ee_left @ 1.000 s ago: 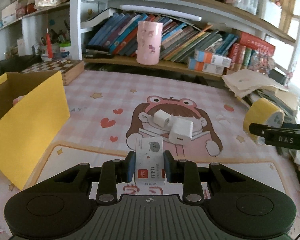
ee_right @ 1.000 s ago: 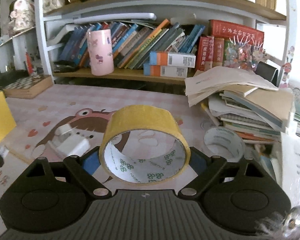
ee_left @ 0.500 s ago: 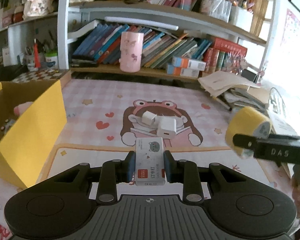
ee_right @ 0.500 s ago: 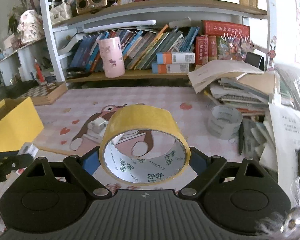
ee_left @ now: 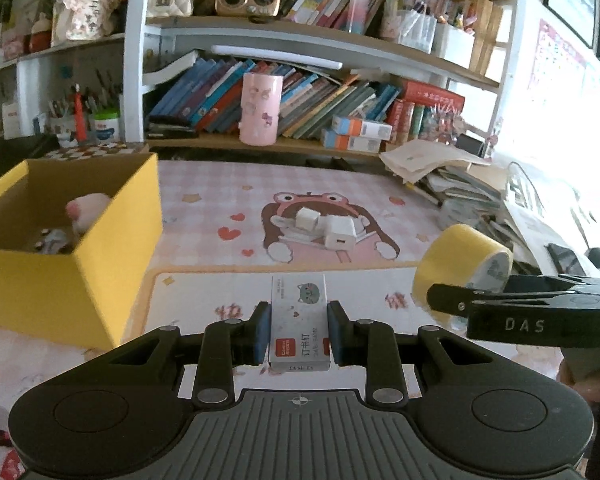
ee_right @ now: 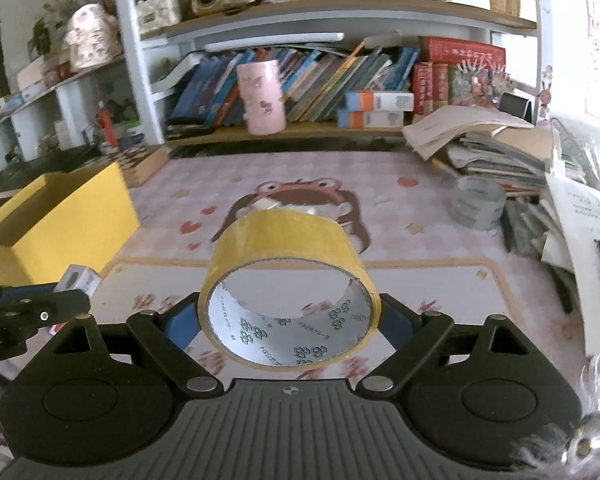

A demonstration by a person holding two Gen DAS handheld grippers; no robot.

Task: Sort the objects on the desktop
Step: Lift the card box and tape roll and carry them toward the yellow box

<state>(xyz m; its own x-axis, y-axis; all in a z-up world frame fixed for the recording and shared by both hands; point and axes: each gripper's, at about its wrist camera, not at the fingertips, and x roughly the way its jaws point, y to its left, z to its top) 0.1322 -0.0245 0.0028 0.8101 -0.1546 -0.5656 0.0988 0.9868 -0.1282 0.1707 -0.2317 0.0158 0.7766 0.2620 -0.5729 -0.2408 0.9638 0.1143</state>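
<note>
Your left gripper (ee_left: pixel 299 330) is clamped on the small staple box (ee_left: pixel 299 322), with the open yellow box (ee_left: pixel 76 272) ahead to its left. Your right gripper (ee_right: pixel 289 320) squeezes the yellow tape roll (ee_right: pixel 290 280) between its fingers, and two white chargers (ee_left: pixel 328 226) lie on the mat beyond both.

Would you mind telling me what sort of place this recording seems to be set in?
Probably a home study or a child's desk. Bookshelves crammed with leaning books stand behind a pink cartoon desk mat, a pen holder sits at the left, and a pile of papers crowds the right side.
</note>
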